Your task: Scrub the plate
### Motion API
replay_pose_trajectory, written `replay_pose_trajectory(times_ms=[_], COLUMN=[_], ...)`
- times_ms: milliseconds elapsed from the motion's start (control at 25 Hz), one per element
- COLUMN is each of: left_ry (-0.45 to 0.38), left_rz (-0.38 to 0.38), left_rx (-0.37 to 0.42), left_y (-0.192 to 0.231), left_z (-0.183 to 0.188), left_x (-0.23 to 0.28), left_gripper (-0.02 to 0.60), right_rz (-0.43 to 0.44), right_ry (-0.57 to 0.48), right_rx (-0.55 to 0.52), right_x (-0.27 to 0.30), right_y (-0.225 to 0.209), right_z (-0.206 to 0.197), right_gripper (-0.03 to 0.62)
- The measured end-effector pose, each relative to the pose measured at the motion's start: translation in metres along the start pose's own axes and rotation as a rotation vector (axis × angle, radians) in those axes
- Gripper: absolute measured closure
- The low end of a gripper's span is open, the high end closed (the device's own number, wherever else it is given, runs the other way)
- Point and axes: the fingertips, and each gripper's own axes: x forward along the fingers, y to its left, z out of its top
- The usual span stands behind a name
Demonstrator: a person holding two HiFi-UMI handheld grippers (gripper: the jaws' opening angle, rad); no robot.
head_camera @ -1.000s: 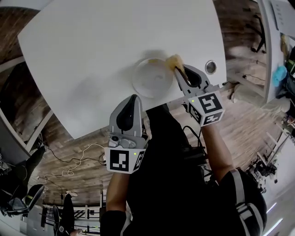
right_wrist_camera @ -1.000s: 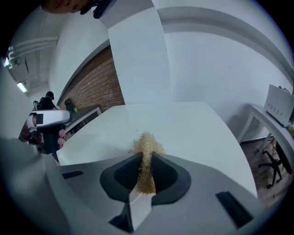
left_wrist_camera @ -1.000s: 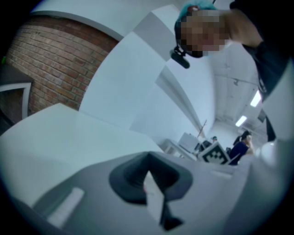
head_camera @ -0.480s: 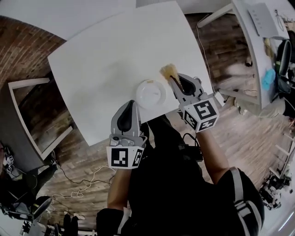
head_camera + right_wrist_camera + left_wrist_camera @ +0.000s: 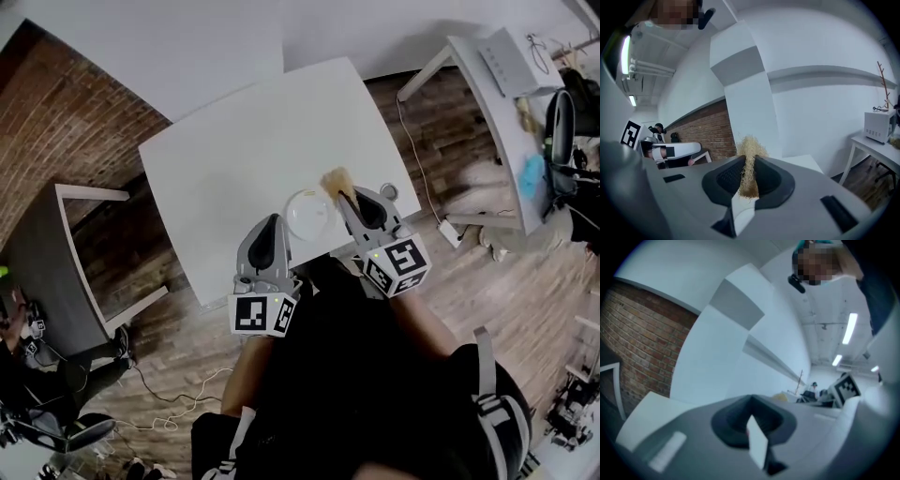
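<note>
A white plate (image 5: 309, 215) sits near the front edge of the white table (image 5: 234, 159). My right gripper (image 5: 347, 196) is shut on a tan fibrous scrubber (image 5: 336, 180), which shows just off the plate's upper right rim. In the right gripper view the scrubber (image 5: 751, 149) sticks up from between the jaws of the right gripper (image 5: 748, 174), above the table. My left gripper (image 5: 273, 225) is over the table's front edge, left of the plate. The left gripper (image 5: 751, 403) has its jaws together with nothing between them. Neither gripper view shows the plate.
A second white desk (image 5: 487, 103) with a white device stands at the right, with a dark chair (image 5: 567, 117) beyond it. A grey table (image 5: 56, 253) stands at the left by a brick wall. The floor is wood with cables. A white box (image 5: 879, 125) sits on a side table.
The view has drawn away, so the table and plate look smaller. Both grippers have pulled back toward the body. The scrubber stays in the right gripper, still at the plate's upper right rim.
</note>
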Motion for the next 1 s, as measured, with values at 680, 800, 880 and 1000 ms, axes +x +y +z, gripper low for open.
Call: replay_pose_trajectory(times_ms=[680,800,880,1000], left_ry=[-0.006,-0.006,-0.006,-0.012], left_rz=[-0.008,-0.01,-0.011,-0.009], left_rx=[0.084,0.096,0.1,0.103], left_y=[-0.004,-0.004,-0.003,-0.002], left_z=[0.004,0.005,0.006,0.009], left_x=[0.001,0.003,0.003,0.003], left_gripper=[0.578,0.578,0.577,0.577], right_rz=[0.031,0.021,0.019,0.022], right_ry=[-0.051,-0.072,-0.08,-0.082], right_rx=[-0.001,0.003,0.001,-0.002], right_x=[-0.014,-0.011,-0.01,-0.008], right_y=[0.028,0.022,0.02,0.022], right_z=[-0.005,0.0,0.002,0.003], right_gripper=[0.546,0.546,0.546,0.546])
